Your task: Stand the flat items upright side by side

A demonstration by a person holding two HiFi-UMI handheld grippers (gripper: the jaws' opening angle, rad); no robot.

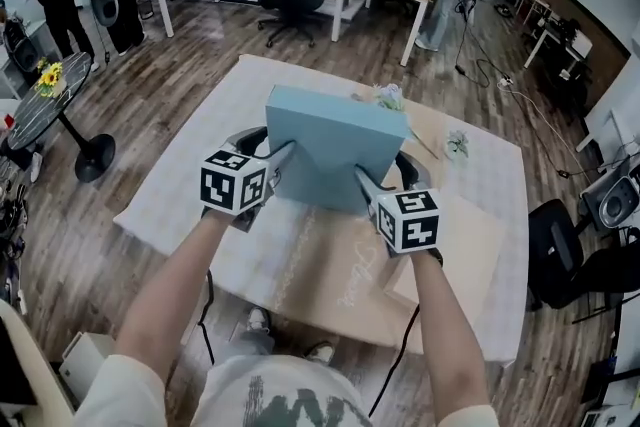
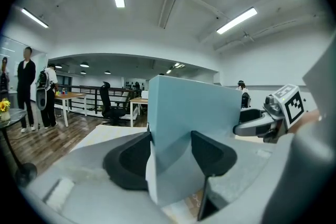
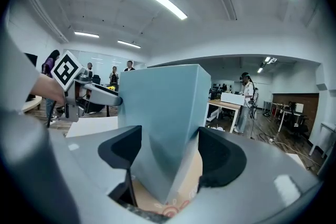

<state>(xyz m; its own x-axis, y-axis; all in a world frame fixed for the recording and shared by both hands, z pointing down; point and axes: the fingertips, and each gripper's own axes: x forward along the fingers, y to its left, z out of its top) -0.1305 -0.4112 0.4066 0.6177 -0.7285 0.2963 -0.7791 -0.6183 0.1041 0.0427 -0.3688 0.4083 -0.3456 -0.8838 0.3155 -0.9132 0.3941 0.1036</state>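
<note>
Left gripper [image 2: 170, 152]: jaws wide apart but clamped, both pads pressed on the two broad faces of the blue box [image 2: 194, 113] near its lower left corner. Box fills the gap between the pads.

Right gripper [image 3: 169, 157]: same grip, jaws wide and both pads tight on the blue box at its lower right corner. Box edge runs down between the pads.

Head view: left gripper [image 1: 285, 160] and right gripper [image 1: 365, 180] hold the bottom corners from either side, one hand each, marker cubes towards the camera. Blue box [image 1: 335, 140] is raised on its long edge and tilted, with its broad face towards the camera and its top edge on the far side. Can't tell if the bottom edge touches anything underneath.

Just below it a brown flat item [image 1: 330, 270] with script lettering lies flat on the worktop [image 1: 180, 195], which has a pale cloth over it. A tan flat item [image 1: 470, 250] lies flat just beside it on the right. Two small flower sprigs [image 1: 390, 97] sit at the far side of the worktop, beyond the box.
</note>
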